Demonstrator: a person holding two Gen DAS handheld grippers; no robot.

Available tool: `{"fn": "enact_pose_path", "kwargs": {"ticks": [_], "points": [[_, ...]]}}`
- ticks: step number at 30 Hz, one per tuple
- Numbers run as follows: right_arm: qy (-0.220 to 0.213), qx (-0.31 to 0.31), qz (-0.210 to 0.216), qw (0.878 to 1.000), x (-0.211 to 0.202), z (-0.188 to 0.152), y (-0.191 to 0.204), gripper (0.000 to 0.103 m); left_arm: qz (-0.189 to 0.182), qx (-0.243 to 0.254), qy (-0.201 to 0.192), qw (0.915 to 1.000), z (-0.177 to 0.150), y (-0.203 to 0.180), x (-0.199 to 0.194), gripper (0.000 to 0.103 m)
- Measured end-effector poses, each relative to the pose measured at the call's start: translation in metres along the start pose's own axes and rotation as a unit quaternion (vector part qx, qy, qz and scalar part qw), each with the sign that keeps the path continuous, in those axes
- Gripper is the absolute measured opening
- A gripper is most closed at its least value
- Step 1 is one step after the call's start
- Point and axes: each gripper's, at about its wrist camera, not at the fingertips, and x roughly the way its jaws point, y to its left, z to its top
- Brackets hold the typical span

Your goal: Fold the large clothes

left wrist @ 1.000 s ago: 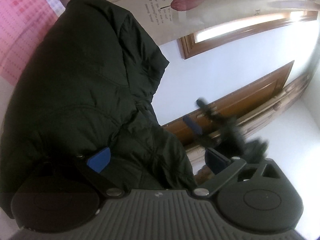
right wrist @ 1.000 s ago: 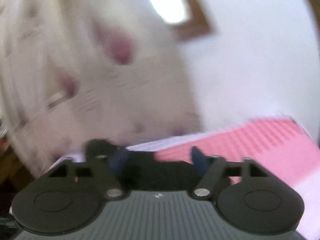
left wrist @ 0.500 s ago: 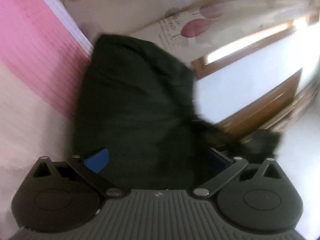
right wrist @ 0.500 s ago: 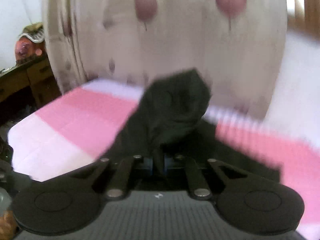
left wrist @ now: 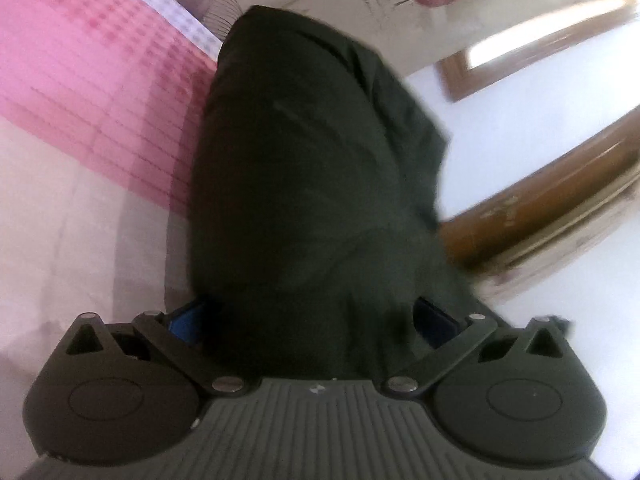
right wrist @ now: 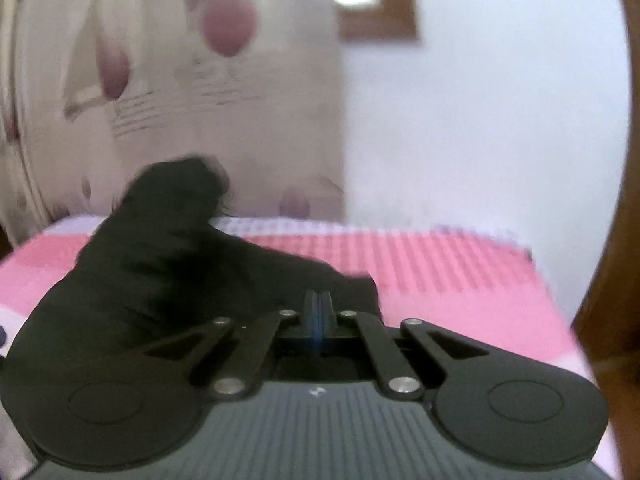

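Note:
A large dark green-black jacket point(left wrist: 312, 168) fills the middle of the left wrist view, lifted off the bed. My left gripper point(left wrist: 312, 320) has its jaws wide apart with jacket cloth bunched between the blue pads point(left wrist: 188, 320). In the right wrist view the jacket point(right wrist: 168, 264) rises in a dark hump over the bed. My right gripper point(right wrist: 318, 308) has its fingers pressed together, and the jacket's edge lies around them; whether cloth is pinched between the pads is not clear.
The bed has a pink checked sheet point(left wrist: 80, 64) point(right wrist: 460, 272) with a paler part near me. Behind it hangs a cream curtain with purple flowers point(right wrist: 200, 80). A white wall, a small wood-framed window point(right wrist: 376, 0) and a brown wooden door point(left wrist: 540, 208) stand beyond.
The right gripper went from open to pressed shut at the jacket and swung round to face the bed. The left view tilted down toward the bed, the jacket still between its jaws.

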Motion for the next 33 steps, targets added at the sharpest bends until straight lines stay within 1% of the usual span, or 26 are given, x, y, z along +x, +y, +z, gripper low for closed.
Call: {"fn": "enact_pose_path", "kwargs": {"ticks": [1, 2, 4, 6, 8, 10, 11, 13, 14, 15, 16, 17, 18, 19, 20, 22, 23, 24, 25, 27, 29, 32, 33], "points": [[-0.007, 0.012, -0.007, 1.0, -0.002, -0.002, -0.005, 0.0, 0.006, 0.004, 0.0, 1.0, 0.0, 0.001, 0.004, 0.103], [-0.014, 0.033, -0.003, 0.999, -0.006, -0.002, -0.009, 0.0, 0.004, 0.001, -0.002, 1.0, -0.001, 0.003, 0.006, 0.103], [-0.009, 0.086, 0.057, 0.995, -0.014, 0.008, -0.016, 0.002, 0.004, -0.001, -0.007, 1.0, -0.001, 0.004, 0.006, 0.103], [-0.018, 0.084, 0.073, 0.994, -0.022, 0.019, -0.005, 0.007, 0.006, 0.004, -0.011, 0.9999, -0.004, 0.001, 0.005, 0.103], [0.001, 0.067, 0.124, 0.99, -0.02, 0.034, 0.018, 0.027, 0.008, 0.007, -0.016, 0.9998, -0.006, -0.002, 0.004, 0.103], [0.029, 0.048, 0.143, 0.988, -0.007, 0.046, 0.046, 0.102, 0.009, 0.004, -0.017, 0.9998, -0.008, -0.003, 0.003, 0.103], [0.047, 0.03, 0.152, 0.987, 0.002, 0.049, 0.06, 0.103, 0.008, 0.0, -0.018, 0.9998, -0.008, -0.002, 0.003, 0.103], [0.086, -0.009, 0.155, 0.984, 0.024, 0.048, 0.089, 0.102, 0.009, 0.0, -0.019, 0.9998, -0.01, -0.004, 0.0, 0.103], [0.101, -0.025, 0.163, 0.981, 0.027, 0.042, 0.097, 0.096, 0.01, 0.0, -0.019, 0.9998, -0.009, -0.004, 0.0, 0.103], [0.111, -0.052, 0.164, 0.979, 0.033, 0.038, 0.109, 0.037, 0.012, -0.001, -0.019, 0.9998, -0.008, -0.005, 0.0, 0.103], [0.122, -0.088, 0.145, 0.978, 0.042, 0.033, 0.122, 0.011, 0.013, 0.0, -0.018, 0.9998, -0.008, -0.006, -0.002, 0.103], [0.127, -0.114, 0.13, 0.977, 0.046, 0.029, 0.13, 0.011, 0.013, -0.002, -0.018, 0.9998, -0.007, -0.005, -0.003, 0.103], [0.117, -0.147, 0.124, 0.974, 0.043, 0.028, 0.137, 0.01, 0.01, -0.006, -0.02, 0.9997, -0.006, -0.004, -0.007, 0.103], [0.096, -0.185, 0.116, 0.971, 0.033, 0.028, 0.142, 0.009, 0.004, -0.007, -0.024, 0.9997, -0.005, -0.003, -0.01, 0.103], [0.067, -0.205, 0.105, 0.971, 0.019, 0.03, 0.141, 0.008, 0.004, -0.002, -0.029, 0.9996, -0.004, -0.004, -0.013, 0.103], [0.021, -0.204, 0.078, 0.976, -0.003, 0.034, 0.128, 0.006, 0.013, 0.004, -0.035, 0.9993, -0.001, -0.005, -0.015, 0.103], [0.006, -0.2, 0.064, 0.978, -0.009, 0.033, 0.122, 0.006, 0.007, 0.002, -0.033, 0.9994, -0.001, -0.005, -0.013, 0.103], [0.0, -0.184, 0.052, 0.982, -0.012, 0.029, 0.11, 0.006, 0.006, 0.001, -0.028, 0.9996, 0.0, -0.005, -0.011, 0.103], [0.007, -0.157, 0.047, 0.986, -0.009, 0.022, 0.096, 0.006, 0.013, 0.002, -0.024, 0.9996, 0.001, -0.007, -0.007, 0.103], [0.01, -0.117, 0.036, 0.992, -0.007, 0.003, 0.074, 0.006, 0.008, 0.007, -0.02, 0.9997, 0.002, -0.01, 0.0, 0.103], [0.006, -0.062, 0.028, 0.998, -0.006, -0.017, 0.05, 0.005, 0.006, 0.014, -0.011, 0.9998, 0.002, -0.014, 0.008, 0.103], [-0.017, 0.007, 0.012, 1.0, -0.006, -0.035, 0.019, 0.003, 0.0, 0.025, 0.002, 0.9997, 0.003, -0.019, 0.021, 0.103], [-0.03, 0.033, 0.015, 0.999, -0.007, -0.042, 0.005, 0.002, -0.002, 0.023, 0.005, 0.9997, 0.003, -0.02, 0.025, 0.103]]}}
